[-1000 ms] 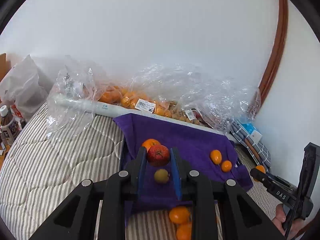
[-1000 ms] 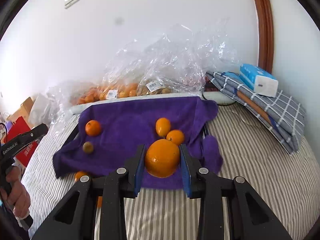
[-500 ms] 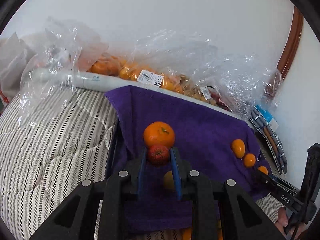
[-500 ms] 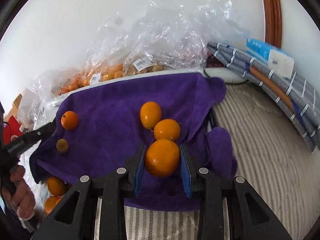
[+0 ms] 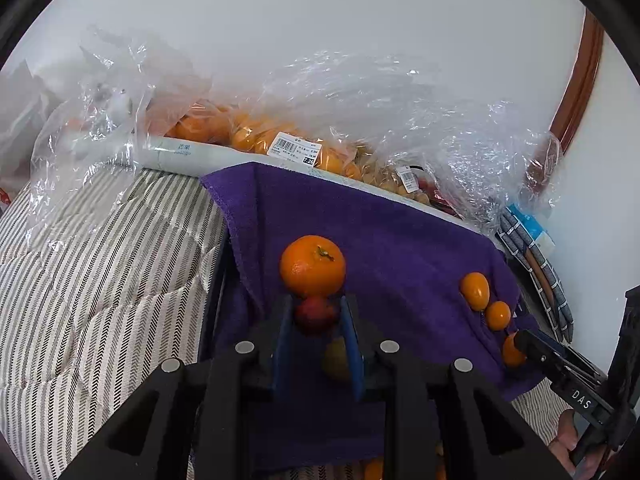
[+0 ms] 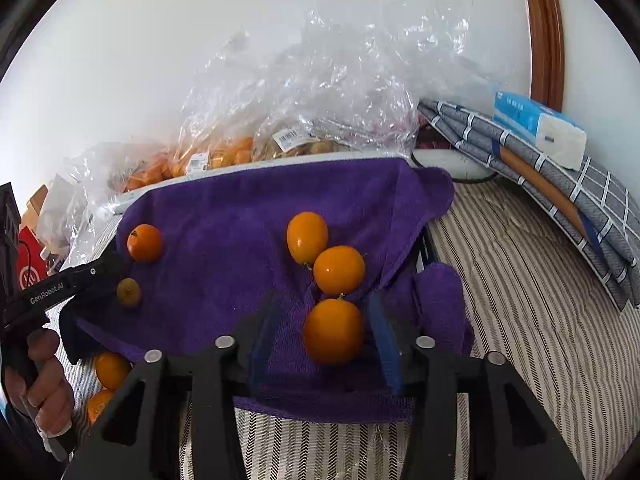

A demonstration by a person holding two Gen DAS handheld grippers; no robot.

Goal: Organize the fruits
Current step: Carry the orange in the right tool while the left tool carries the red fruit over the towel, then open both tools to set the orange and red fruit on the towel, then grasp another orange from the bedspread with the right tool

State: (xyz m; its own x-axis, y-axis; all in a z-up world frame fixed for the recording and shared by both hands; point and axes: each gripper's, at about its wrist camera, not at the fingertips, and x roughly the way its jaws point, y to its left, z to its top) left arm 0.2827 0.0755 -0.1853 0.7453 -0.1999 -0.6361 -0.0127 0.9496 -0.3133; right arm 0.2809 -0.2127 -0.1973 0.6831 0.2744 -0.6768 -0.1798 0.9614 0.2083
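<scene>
A purple towel (image 6: 224, 216) lies over a tray on striped bedding. My left gripper (image 5: 315, 308) is shut on a small red fruit (image 5: 315, 315), just in front of a mandarin (image 5: 312, 265) on the towel. A small yellow-green fruit (image 5: 335, 358) lies below its fingers. My right gripper (image 6: 323, 304) has its jaws opening. An orange (image 6: 334, 330) rests on the towel between them, with a gap at each blue pad (image 6: 384, 340). Two more oranges (image 6: 307, 237) (image 6: 339, 270) lie just beyond it.
Clear plastic bags of fruit (image 6: 224, 156) line the wall behind the towel. Folded checked cloth (image 6: 560, 184) and a blue tissue pack (image 6: 536, 128) sit at the right. Loose oranges (image 6: 110, 368) lie off the towel's near left corner, by a person's hand (image 6: 44, 384).
Both grippers have come down toward the towel. The right jaws have spread away from the orange, which now lies on the towel. The left still holds the red fruit, closer to the mandarin.
</scene>
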